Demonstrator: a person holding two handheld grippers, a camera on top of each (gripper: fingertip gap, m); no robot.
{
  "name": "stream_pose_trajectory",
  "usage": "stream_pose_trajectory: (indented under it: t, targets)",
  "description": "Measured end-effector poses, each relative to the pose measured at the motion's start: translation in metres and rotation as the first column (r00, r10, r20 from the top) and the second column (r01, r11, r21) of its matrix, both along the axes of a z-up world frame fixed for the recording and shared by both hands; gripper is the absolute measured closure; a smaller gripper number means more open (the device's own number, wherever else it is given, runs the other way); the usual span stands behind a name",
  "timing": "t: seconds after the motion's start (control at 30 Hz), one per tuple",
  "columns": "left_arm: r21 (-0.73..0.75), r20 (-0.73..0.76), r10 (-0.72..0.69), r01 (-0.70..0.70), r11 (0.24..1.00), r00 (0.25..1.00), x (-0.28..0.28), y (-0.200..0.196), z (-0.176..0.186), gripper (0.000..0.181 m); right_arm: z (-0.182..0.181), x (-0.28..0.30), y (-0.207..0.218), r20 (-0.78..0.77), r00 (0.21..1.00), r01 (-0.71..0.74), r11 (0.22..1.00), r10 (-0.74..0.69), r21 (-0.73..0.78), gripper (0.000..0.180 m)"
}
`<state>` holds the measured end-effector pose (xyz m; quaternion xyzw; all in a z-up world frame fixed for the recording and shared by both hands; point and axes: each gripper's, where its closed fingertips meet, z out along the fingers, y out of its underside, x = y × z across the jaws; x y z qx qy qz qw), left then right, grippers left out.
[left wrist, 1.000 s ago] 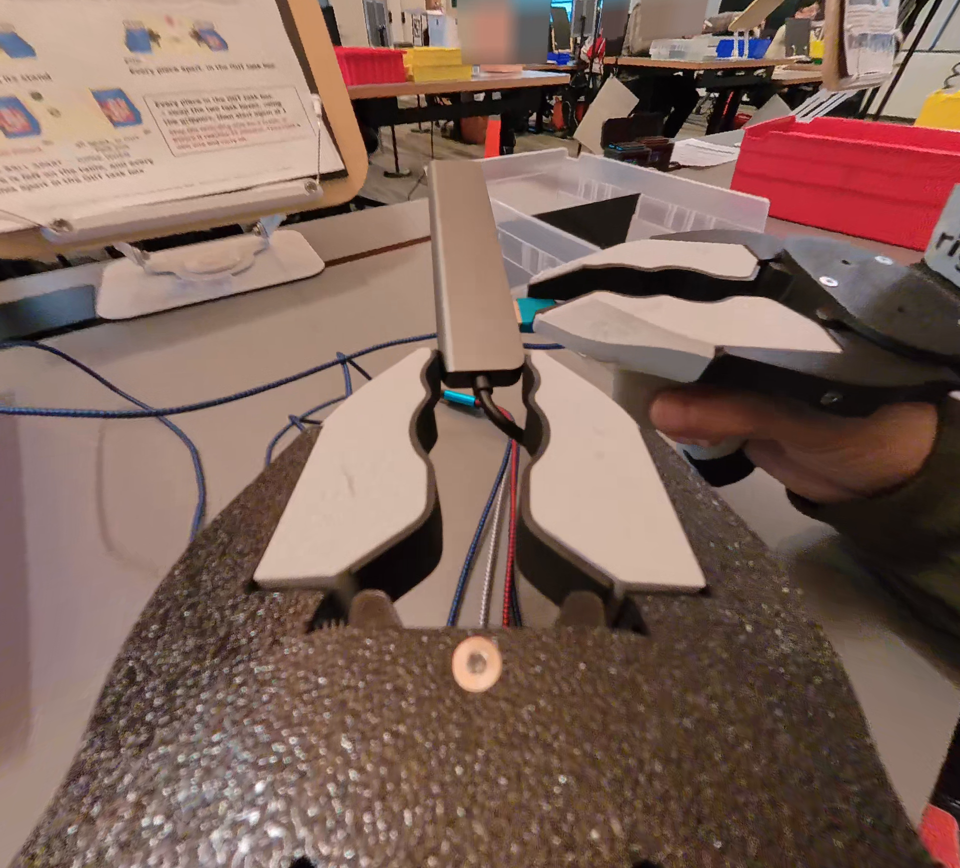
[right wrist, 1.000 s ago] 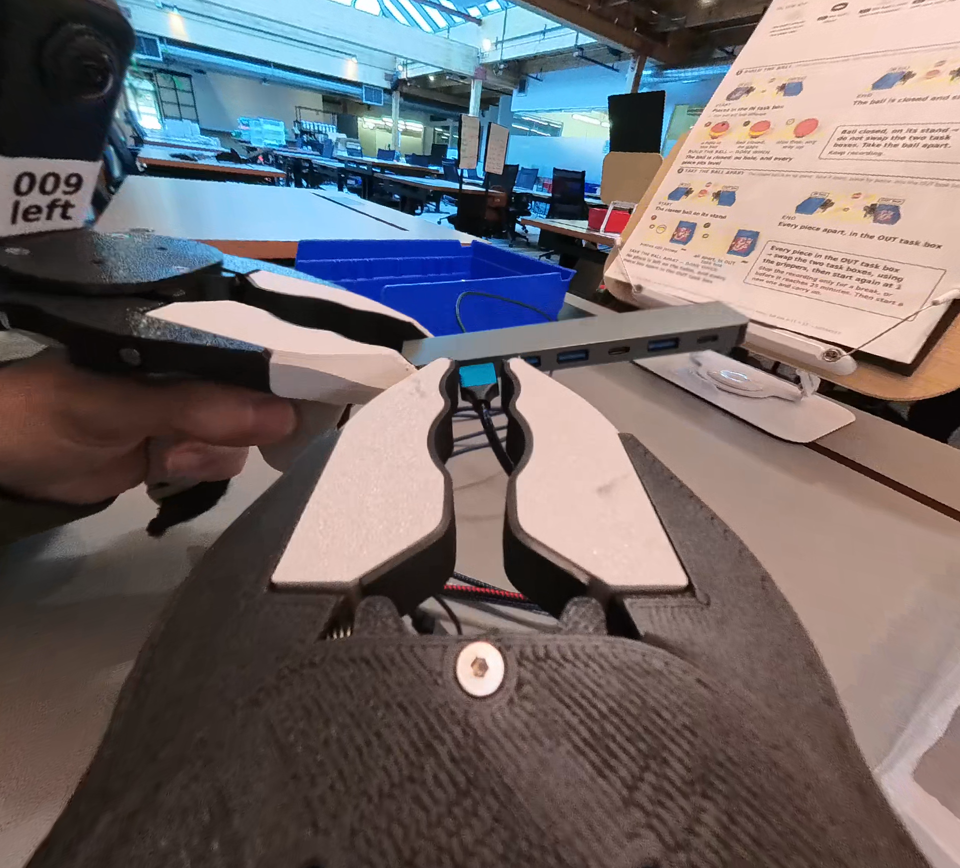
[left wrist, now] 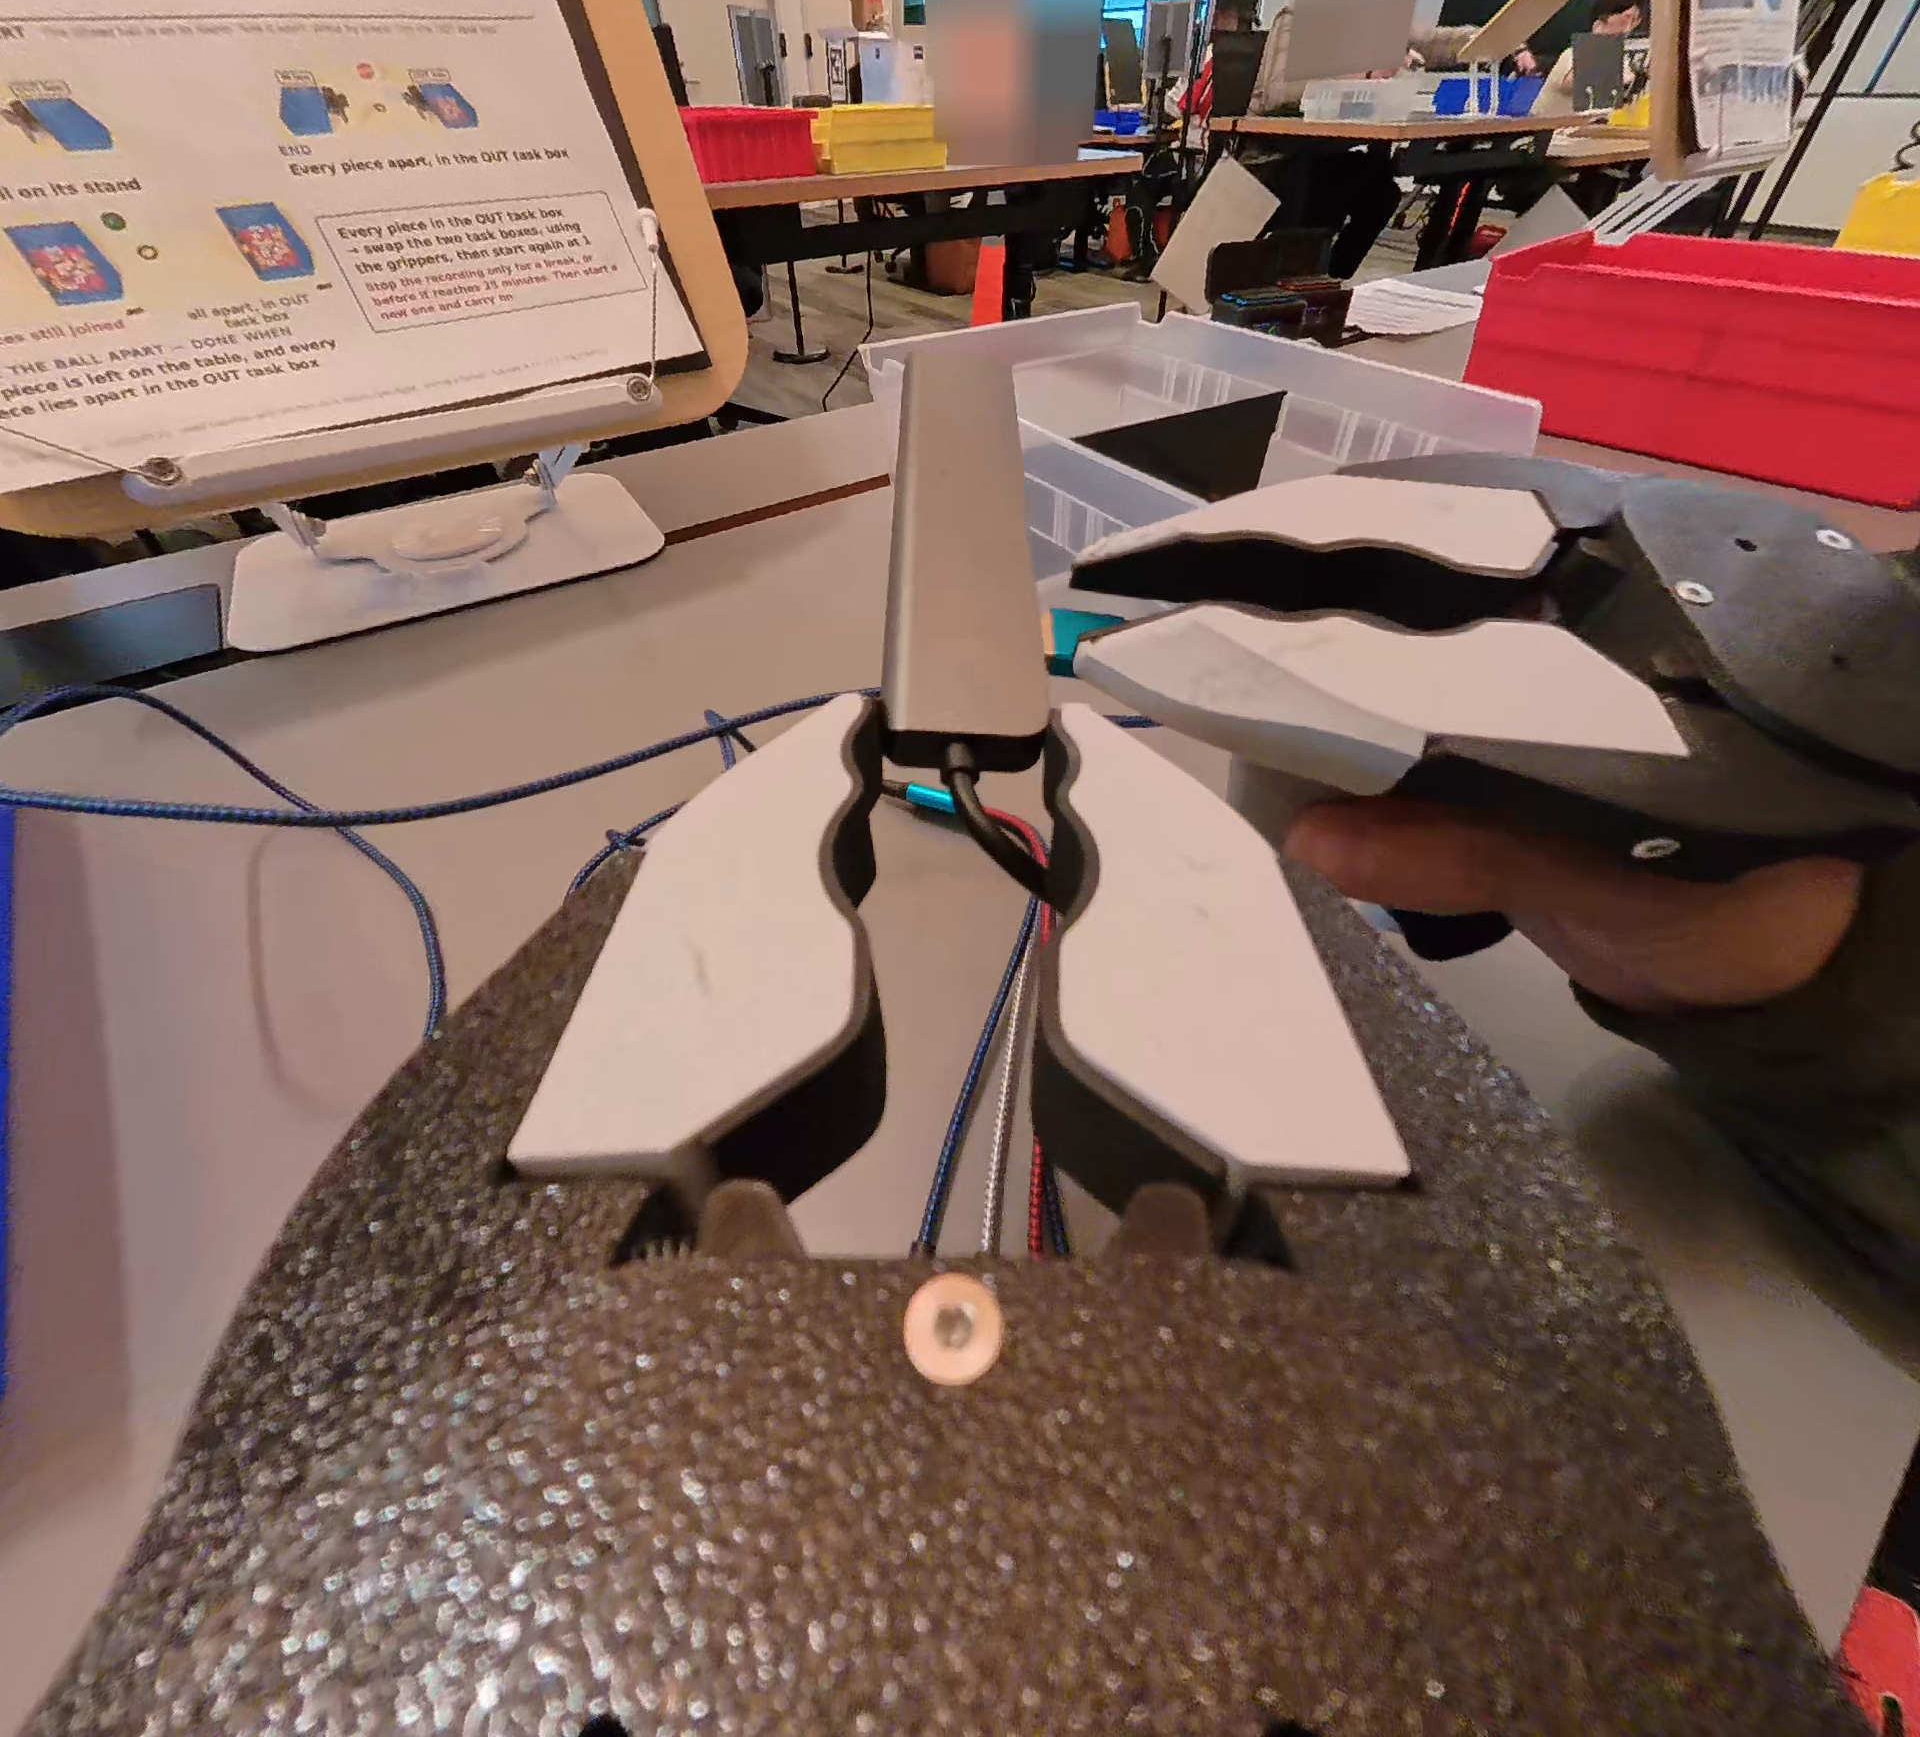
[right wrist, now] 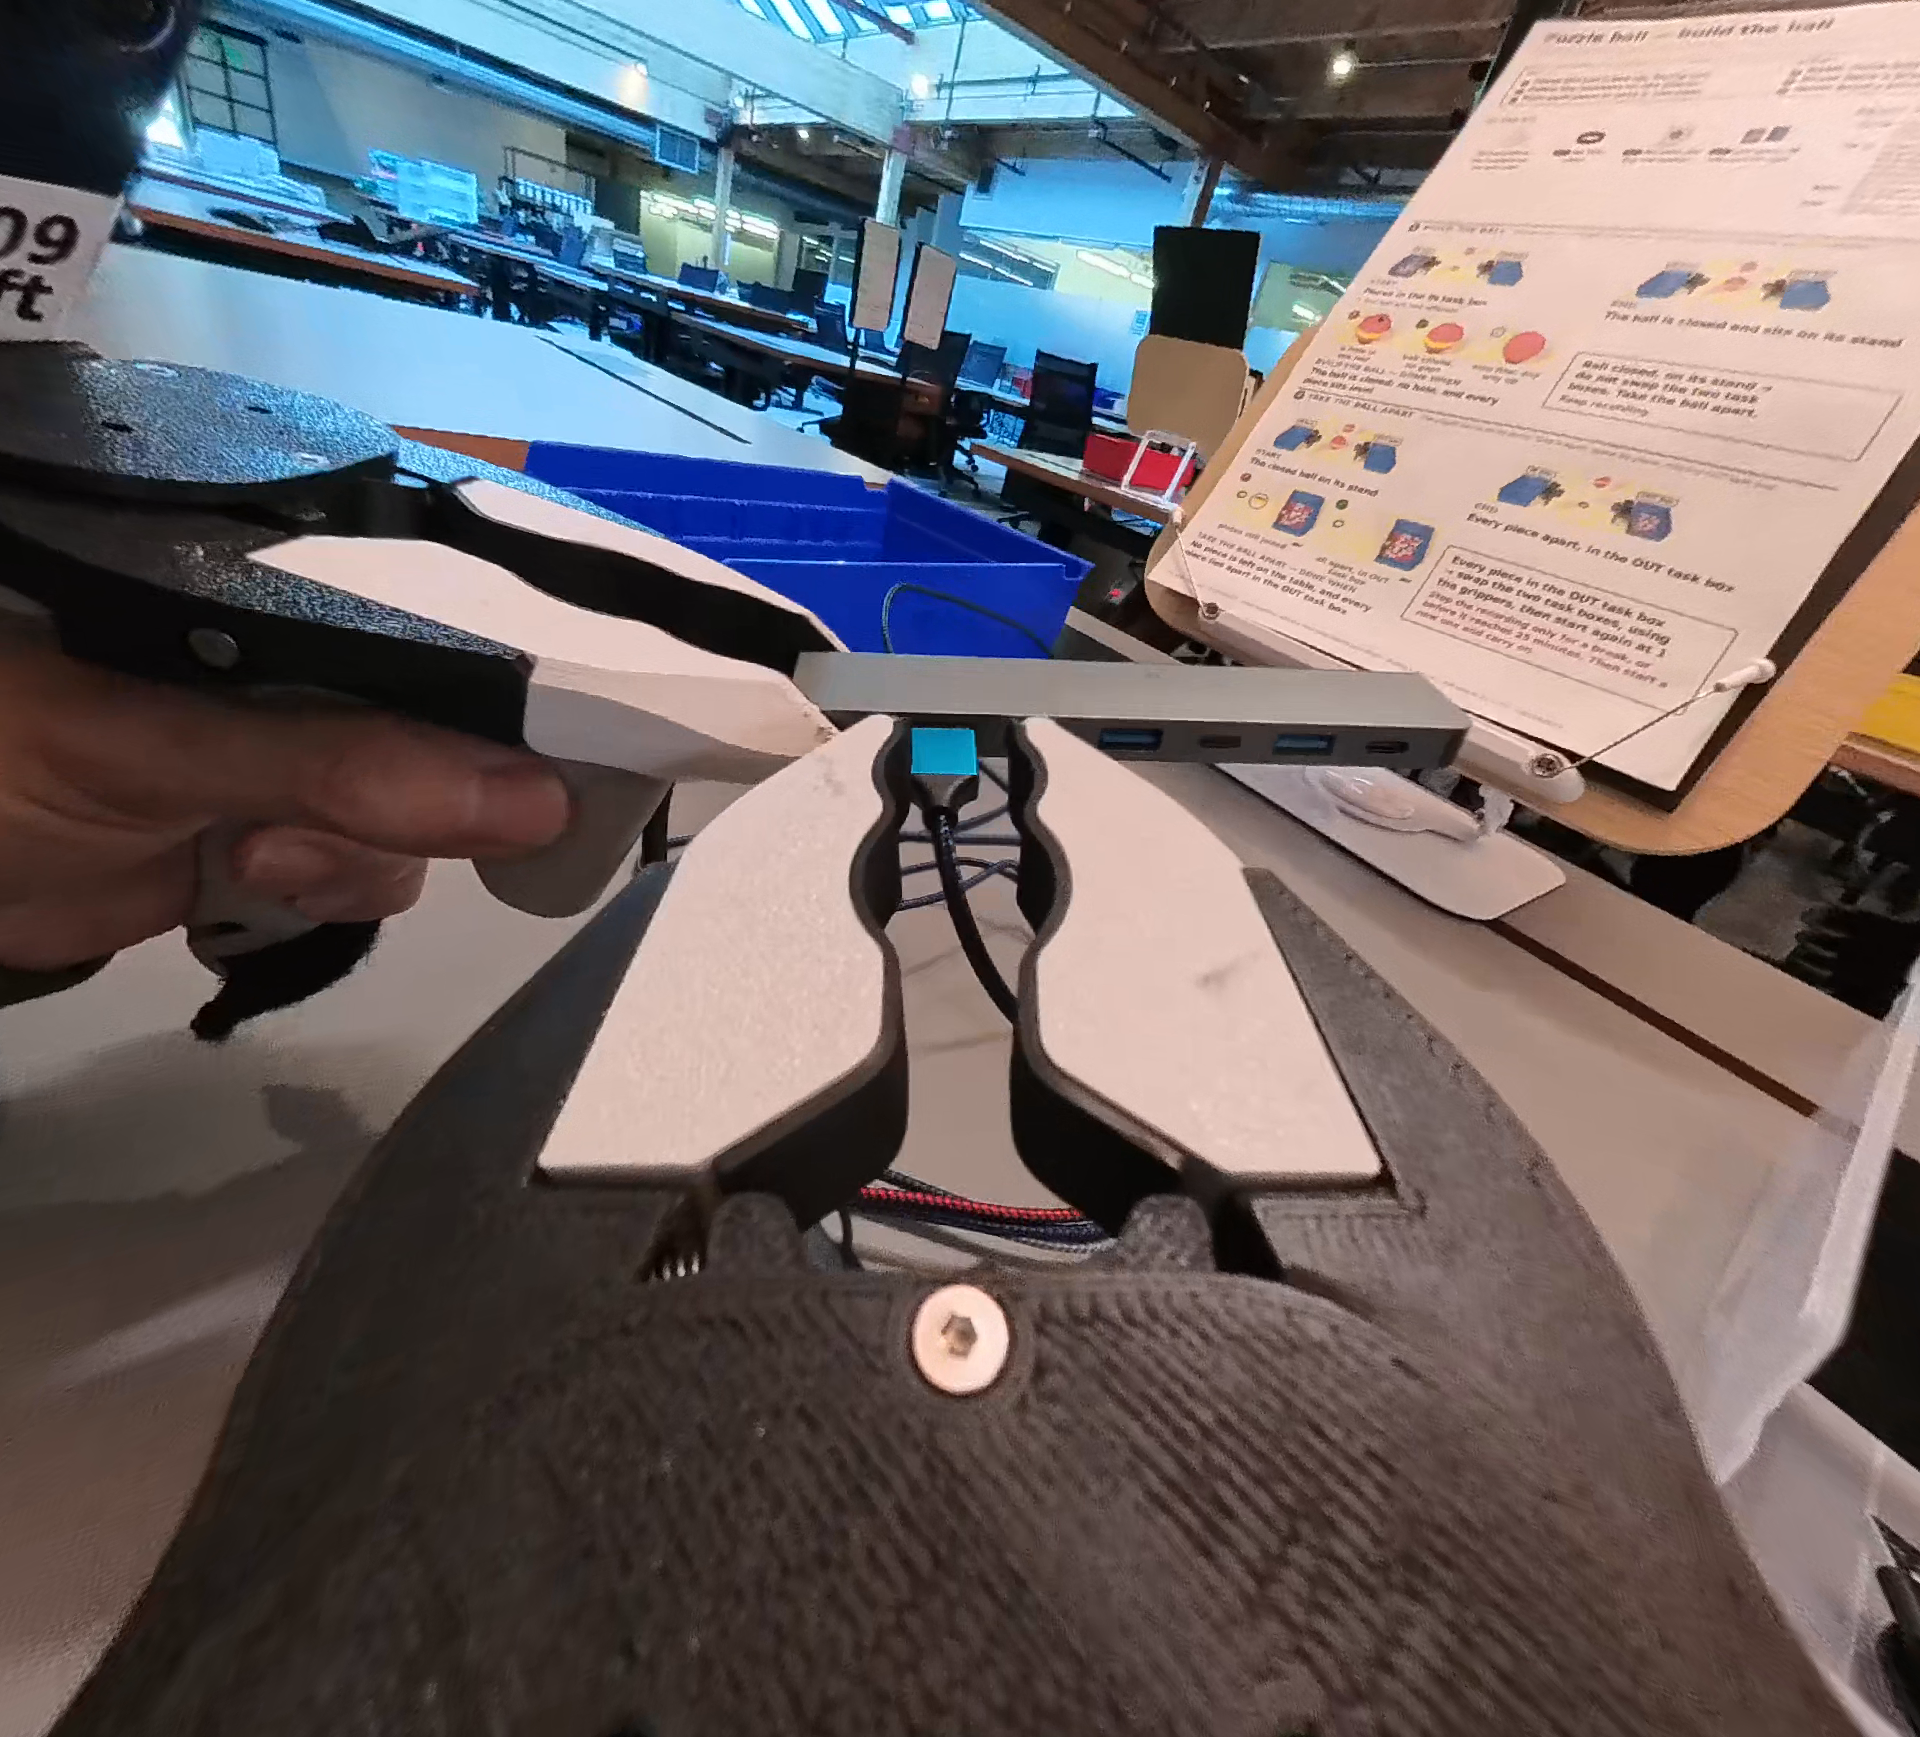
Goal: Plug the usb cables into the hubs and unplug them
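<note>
Left hand-held gripper (left wrist: 961, 731) clamps the near end of the slim grey hub (left wrist: 961, 544), held above the counter (left wrist: 312, 908). Right hand-held gripper (right wrist: 956, 742) pinches the teal USB plug (right wrist: 943, 750) at the hub's side ports. Blue bin (right wrist: 935, 565) holds a black cable.

Left tool (left wrist: 961, 731) clamping grey hub (left wrist: 961, 565), right tool (left wrist: 1075, 617) alongside

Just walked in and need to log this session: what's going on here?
A person holds a hand-held gripper in each hand. The left hand-held gripper clamps one end of a slim grey metal USB hub, lifted above the table. The right hand-held gripper pinches a teal USB plug at the hub's side port; whether it is fully seated is unclear.
</note>
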<state>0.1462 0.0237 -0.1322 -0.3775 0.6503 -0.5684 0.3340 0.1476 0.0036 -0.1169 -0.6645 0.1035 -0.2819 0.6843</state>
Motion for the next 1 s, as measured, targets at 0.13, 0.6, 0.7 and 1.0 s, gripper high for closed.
stream_pose_trajectory:
  t: [0.13,0.6,0.7,1.0]
  targets:
    - [-0.011,0.007,0.003,-0.003,1.000,1.000,-0.001,-0.001,0.001,0.152,-0.002,-0.002,0.000,-0.027,0.999,-0.020,1.000,0.019,-0.022,0.155]
    - [0.029,0.009,0.023,-0.023,0.999,1.000,0.002,0.003,-0.002,0.152,-0.010,-0.001,0.004,-0.094,0.993,0.069,0.997,-0.071,-0.027,0.165]
    - [0.066,0.106,0.259,-0.267,0.962,0.960,0.022,0.072,0.013,0.153,-0.014,-0.009,0.001,-0.057,0.994,0.092,0.993,-0.096,-0.077,0.165]
    - [-0.148,0.125,0.155,-0.136,0.980,0.980,-0.010,0.092,0.084,0.152,0.001,0.024,-0.030,-0.014,0.989,0.143,0.971,-0.148,-0.193,0.166]
